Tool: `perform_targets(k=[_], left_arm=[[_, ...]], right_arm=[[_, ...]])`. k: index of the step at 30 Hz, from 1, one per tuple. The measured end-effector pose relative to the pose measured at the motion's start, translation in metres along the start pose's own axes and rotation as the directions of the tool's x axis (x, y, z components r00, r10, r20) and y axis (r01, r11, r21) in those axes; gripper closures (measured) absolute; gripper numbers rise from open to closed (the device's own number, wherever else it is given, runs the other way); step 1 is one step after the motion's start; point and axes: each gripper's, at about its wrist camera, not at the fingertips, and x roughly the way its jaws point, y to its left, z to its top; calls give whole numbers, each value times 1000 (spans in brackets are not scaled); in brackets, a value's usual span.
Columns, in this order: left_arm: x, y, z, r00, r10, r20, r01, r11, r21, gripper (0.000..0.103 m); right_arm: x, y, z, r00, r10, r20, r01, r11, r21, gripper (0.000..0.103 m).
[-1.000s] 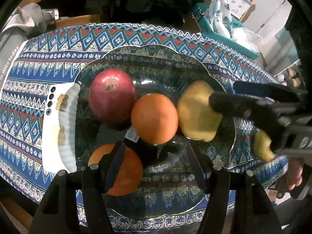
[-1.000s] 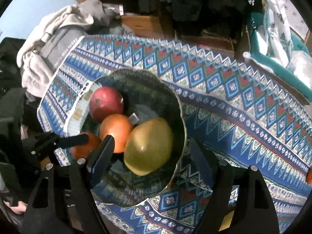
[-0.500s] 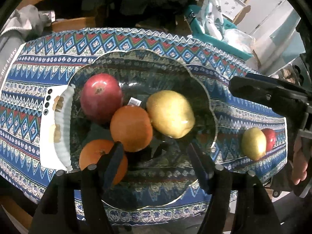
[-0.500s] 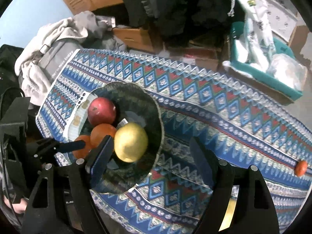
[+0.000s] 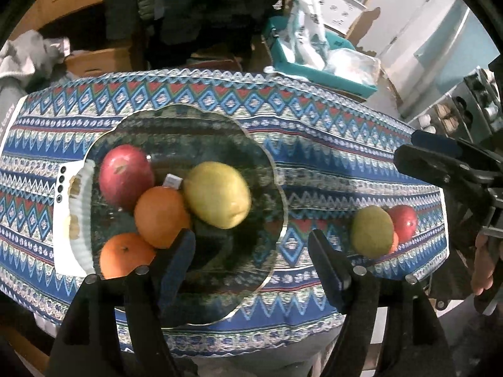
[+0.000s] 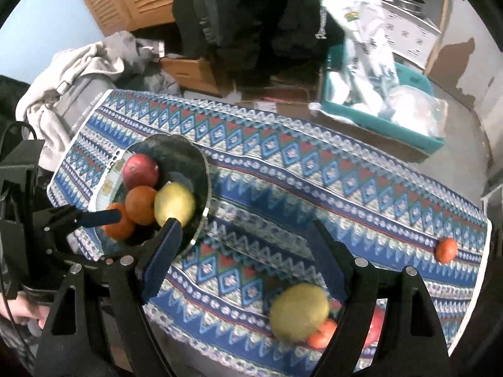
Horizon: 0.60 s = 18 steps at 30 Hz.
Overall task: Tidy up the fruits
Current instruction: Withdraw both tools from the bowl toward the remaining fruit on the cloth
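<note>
Sitting near the tabletop's (image 5: 330, 144) left edge, a dark glass bowl (image 5: 251, 144) holds a red apple (image 5: 125, 180), two oranges (image 5: 162, 216), and a yellow pear (image 5: 217, 199) touching one another. Both the left gripper (image 5: 251, 260) and the right gripper (image 6: 245, 254) hang open and empty above the patterned cloth. Close to the right edge lie a green pear (image 5: 372, 231), another red apple (image 5: 404, 221) and a small orange fruit (image 6: 445, 249)
</note>
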Motion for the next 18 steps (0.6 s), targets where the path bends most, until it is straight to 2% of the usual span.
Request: perform_targets(k=[18], left_arm=[[4, -82, 7, 1000, -13, -4, 13, 991, 135, 27]], right_arm=[[-47, -75, -46, 996, -85, 27, 82, 992, 92, 20]])
